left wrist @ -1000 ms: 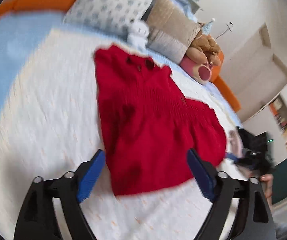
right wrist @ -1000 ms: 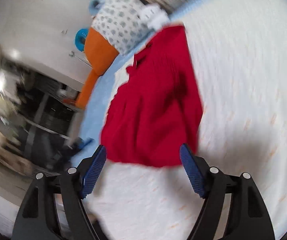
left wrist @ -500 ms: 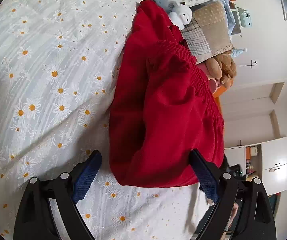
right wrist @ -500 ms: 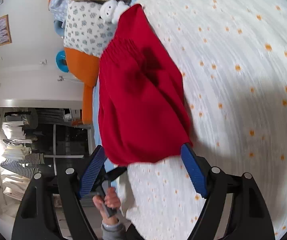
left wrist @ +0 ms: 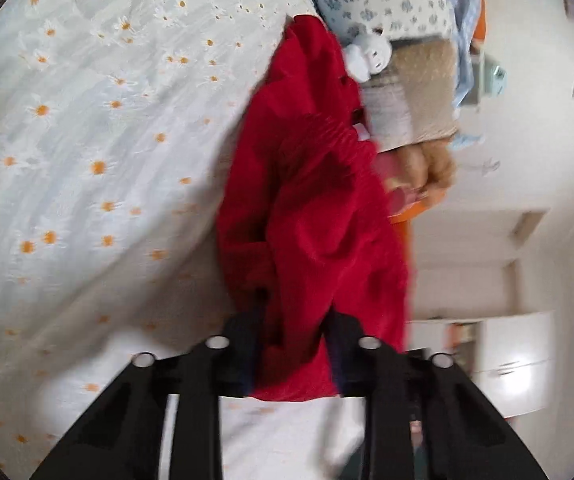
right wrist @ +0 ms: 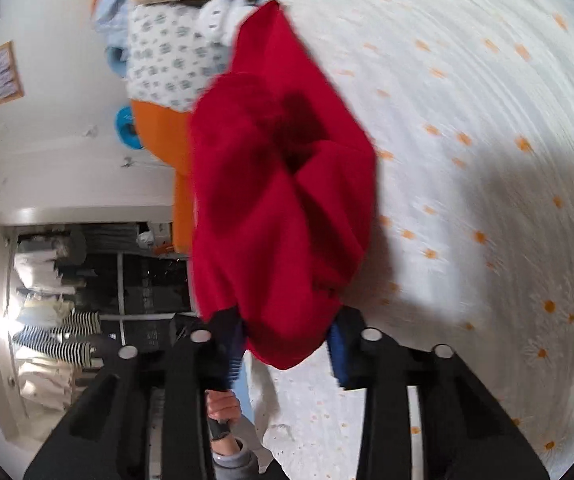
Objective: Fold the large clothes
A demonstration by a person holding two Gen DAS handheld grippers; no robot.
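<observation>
left gripper (left wrist: 293, 354) and right gripper (right wrist: 287, 344) jaws just closed, both now pinching red garment (left wrist: 311, 208) hem, bunched over daisy bedspread (left wrist: 87, 140)

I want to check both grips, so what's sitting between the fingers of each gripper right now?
Bunched hem of the red garment fills the left gripper in the left wrist view and the right gripper in the right wrist view; both have just been closing on it.

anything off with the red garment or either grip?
Nothing damaged. The red garment is bunched at its near hem, where the left gripper and right gripper have just closed on it. Both views are motion-blurred, so finer detail is unclear.
</observation>
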